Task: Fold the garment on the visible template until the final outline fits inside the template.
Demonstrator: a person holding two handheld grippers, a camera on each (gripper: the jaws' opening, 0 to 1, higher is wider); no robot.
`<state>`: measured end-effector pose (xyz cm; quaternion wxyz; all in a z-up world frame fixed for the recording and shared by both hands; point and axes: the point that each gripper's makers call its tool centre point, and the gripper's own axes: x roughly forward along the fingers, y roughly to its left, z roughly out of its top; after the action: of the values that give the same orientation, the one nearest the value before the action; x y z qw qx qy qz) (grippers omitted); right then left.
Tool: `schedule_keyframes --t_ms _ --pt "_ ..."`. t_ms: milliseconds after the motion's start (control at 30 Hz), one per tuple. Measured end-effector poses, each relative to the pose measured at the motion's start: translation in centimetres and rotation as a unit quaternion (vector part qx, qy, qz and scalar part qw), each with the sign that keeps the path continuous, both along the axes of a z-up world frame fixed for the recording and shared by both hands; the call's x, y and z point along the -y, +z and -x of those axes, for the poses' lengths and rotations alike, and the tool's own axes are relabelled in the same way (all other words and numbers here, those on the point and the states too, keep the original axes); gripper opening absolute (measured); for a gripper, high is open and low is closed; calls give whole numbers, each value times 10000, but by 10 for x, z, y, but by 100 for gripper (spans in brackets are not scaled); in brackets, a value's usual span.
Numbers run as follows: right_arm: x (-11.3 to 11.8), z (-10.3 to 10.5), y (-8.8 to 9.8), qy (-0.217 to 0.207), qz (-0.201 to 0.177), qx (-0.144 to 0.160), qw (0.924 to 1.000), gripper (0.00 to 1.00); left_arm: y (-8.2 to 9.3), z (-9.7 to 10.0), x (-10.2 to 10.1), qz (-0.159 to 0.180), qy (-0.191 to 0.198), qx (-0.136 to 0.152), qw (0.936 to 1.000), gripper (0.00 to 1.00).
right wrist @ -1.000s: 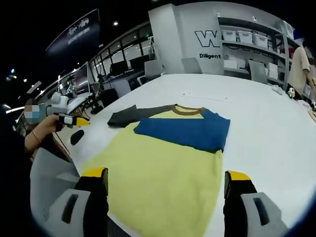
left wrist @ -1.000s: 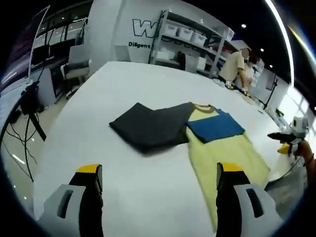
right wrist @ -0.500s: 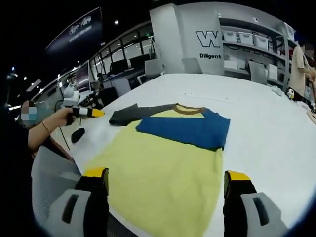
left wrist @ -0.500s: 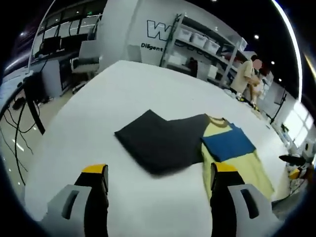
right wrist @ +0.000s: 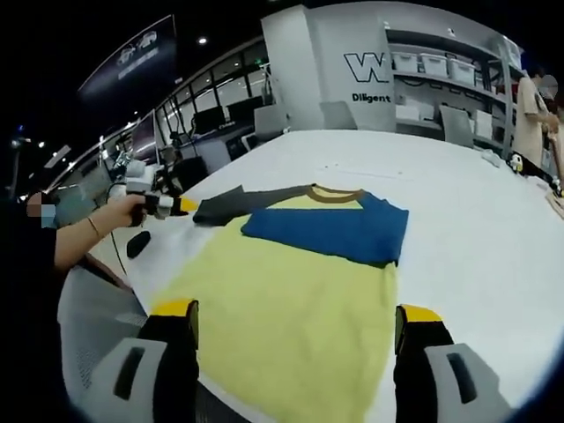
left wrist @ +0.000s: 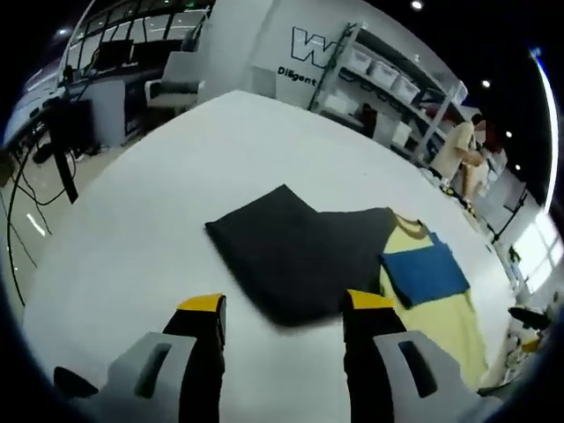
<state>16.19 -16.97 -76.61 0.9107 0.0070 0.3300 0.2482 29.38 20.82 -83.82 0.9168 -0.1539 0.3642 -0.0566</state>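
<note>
The garment (right wrist: 291,291) lay flat on the white table (right wrist: 476,238). The right gripper (right wrist: 295,330) had its jaws wide, one on each side of the yellow part. The left gripper (left wrist: 282,308) was open too, just before the dark sleeve (left wrist: 282,260).

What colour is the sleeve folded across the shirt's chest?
Blue: the folded sleeve lies across the yellow shirt, best seen in the right gripper view.

The left gripper (left wrist: 282,304) now sits closer to the shirt's (right wrist: 300,273) dark sleeve (left wrist: 295,256), its jaws narrower but still parted. In the right gripper view it (right wrist: 181,205) nears the sleeve's end.
</note>
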Motion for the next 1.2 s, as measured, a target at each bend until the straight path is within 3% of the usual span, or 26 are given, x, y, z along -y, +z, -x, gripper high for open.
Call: schedule_keyframes --t_ms 167,367,400,600,700,967,1200 --pt "0 2 2 12 18 8 10000 93 -12 -2 0 -76 55 -155 9998 43" --pt "0 4 2 32 36 -9 10000 93 -15 -5 1 -136 137 -139 9997 21" --pt "1 4 2 26 54 -5 10000 94 -16 -4 5 -14 147 -207 9997 21" --pt "-1 4 7 65 6 10 10000 93 -19 -5 -1 -154 214 -260 9993 14" --pt "-1 5 4 74 55 -20 10000 91 -22 -5 -9 -282 322 -309 9986 4" --pt "-1 6 2 32 -3 -62 10000 90 -21 -6 -6 -297 219 -275 9989 1" --pt "3 6 -1 28 145 -70 9999 90 -9 -11 -6 -237 284 -40 9993 1"
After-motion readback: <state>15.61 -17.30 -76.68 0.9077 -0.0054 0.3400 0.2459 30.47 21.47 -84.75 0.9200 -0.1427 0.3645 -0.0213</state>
